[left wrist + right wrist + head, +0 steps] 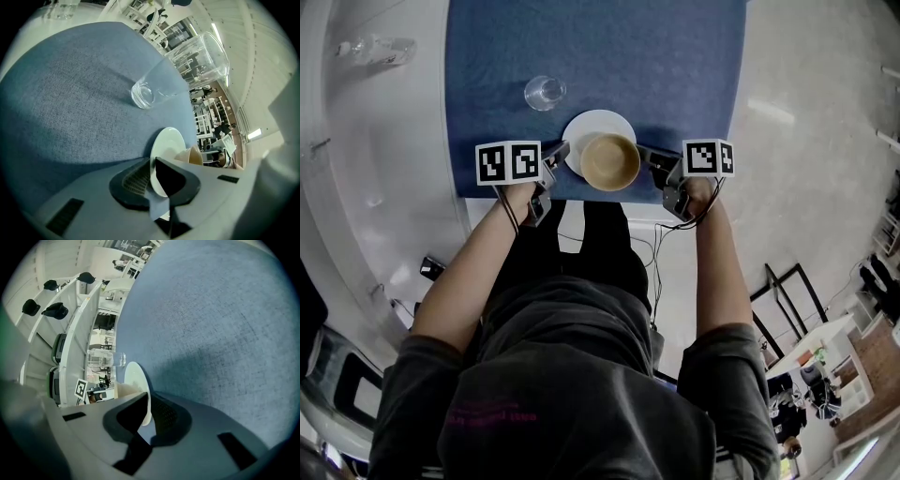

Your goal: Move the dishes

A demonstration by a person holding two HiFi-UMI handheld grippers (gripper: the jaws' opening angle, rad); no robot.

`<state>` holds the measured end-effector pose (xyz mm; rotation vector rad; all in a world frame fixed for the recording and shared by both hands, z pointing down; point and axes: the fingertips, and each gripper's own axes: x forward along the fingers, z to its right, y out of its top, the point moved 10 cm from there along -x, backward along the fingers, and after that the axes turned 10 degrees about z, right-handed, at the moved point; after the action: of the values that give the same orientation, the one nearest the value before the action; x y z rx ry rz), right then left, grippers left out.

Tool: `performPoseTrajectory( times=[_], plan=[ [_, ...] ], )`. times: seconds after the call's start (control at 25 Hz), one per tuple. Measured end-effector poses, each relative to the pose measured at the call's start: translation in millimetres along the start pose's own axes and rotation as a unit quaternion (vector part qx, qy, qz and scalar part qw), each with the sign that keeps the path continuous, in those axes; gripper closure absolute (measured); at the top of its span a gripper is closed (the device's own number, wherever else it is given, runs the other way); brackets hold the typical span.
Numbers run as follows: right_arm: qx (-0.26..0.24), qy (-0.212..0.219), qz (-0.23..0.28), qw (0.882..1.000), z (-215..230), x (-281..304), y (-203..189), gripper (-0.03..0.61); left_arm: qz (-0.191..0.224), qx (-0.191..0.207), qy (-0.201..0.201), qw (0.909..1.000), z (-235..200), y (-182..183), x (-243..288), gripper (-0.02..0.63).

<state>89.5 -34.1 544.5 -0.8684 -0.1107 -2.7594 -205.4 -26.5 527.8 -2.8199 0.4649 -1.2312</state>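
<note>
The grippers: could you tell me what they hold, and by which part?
The white plate, by its rim: left gripper on the left edge, right gripper on the right.

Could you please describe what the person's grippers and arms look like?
The left gripper and right gripper are grey-bodied, with dark jaws lined by grid-textured pads. Each carries a white cube with black square markers, and thin black cables trail along the forearms. The person wears a dark grey short-sleeved T-shirt with faint pink print.
</note>
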Motion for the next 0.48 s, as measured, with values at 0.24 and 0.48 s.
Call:
performPoseTrajectory(
  times=[0.24, 0.48],
  plan=[
    [-0.021, -0.004, 0.0, 1.0, -4.2, 1.3, -0.3, 0.557, 0.004, 0.014, 0.001, 0.9999, 3.3, -1.7, -4.1, 0.554],
    [-0.029, 0.001, 0.005, 1.0, -7.6, -1.0, 2.1, 0.557, 0.006, 0.017, 0.005, 0.9998, 1.2, -2.1, -4.8, 0.536]
  ],
)
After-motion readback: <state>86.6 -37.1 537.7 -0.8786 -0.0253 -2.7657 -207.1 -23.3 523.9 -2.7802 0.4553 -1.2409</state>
